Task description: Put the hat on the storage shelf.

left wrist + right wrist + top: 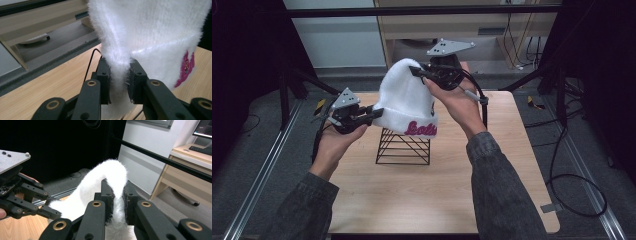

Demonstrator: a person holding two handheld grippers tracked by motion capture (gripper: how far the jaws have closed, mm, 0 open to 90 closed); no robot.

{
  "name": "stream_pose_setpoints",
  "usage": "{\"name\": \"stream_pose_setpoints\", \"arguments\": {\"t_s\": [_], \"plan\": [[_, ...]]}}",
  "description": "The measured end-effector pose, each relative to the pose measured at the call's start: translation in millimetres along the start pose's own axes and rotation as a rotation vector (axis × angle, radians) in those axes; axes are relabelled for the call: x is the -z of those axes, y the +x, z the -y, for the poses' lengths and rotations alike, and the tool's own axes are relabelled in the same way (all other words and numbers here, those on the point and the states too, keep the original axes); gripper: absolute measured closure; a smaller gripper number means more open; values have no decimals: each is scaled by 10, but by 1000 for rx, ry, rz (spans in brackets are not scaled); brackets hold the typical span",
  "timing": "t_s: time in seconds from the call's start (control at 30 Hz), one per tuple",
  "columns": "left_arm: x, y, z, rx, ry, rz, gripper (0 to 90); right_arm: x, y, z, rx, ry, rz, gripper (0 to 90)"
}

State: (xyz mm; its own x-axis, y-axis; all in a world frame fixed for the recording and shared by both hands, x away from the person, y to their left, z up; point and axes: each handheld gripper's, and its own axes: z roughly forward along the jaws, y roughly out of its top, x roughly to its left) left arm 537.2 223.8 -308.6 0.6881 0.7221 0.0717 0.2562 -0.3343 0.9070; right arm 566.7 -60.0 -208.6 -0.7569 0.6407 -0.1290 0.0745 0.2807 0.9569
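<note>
Above the middle of the wooden table, a white fuzzy beanie hangs stretched between two hand-held grippers, directly over a black wire stand. Left gripper: jaws clamped on the cuff at the hat's lower left edge; in the left gripper view the pads pinch a fold of the knit tightly. Right gripper: jaws clenched on the crown at the upper right, the fabric squeezed thin between its pads, as the right gripper view confirms. The beanie's long axis therefore runs on a slant, from the low cuff at left up to the raised crown at right, with the pink embroidered lettering on the cuff facing the camera. The cuff opening sits just above the stand's top and appears to brush it; whether it has begun to pass over the wire cannot be told. The left hand is the nearer to the stand, so the coming move probably turns on lowering the cuff squarely over the frame while the right hand brings the crown upright above it
</note>
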Motion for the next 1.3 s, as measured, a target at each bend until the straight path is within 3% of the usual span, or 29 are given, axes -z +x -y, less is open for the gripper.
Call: {"name": "stream_pose_setpoints", "arguments": {"t_s": [0.53,0.97,1.3], "plan": [[-83,77,211,17,13,-25,745,-165,23,90,12,26,-30,828],[-176,84,415,16,55,-27,749,-250,82,247,21,61,-46,828],[-124,78,511,17,53,-24,749,-271,136,317,19,68,-65,827]]}}
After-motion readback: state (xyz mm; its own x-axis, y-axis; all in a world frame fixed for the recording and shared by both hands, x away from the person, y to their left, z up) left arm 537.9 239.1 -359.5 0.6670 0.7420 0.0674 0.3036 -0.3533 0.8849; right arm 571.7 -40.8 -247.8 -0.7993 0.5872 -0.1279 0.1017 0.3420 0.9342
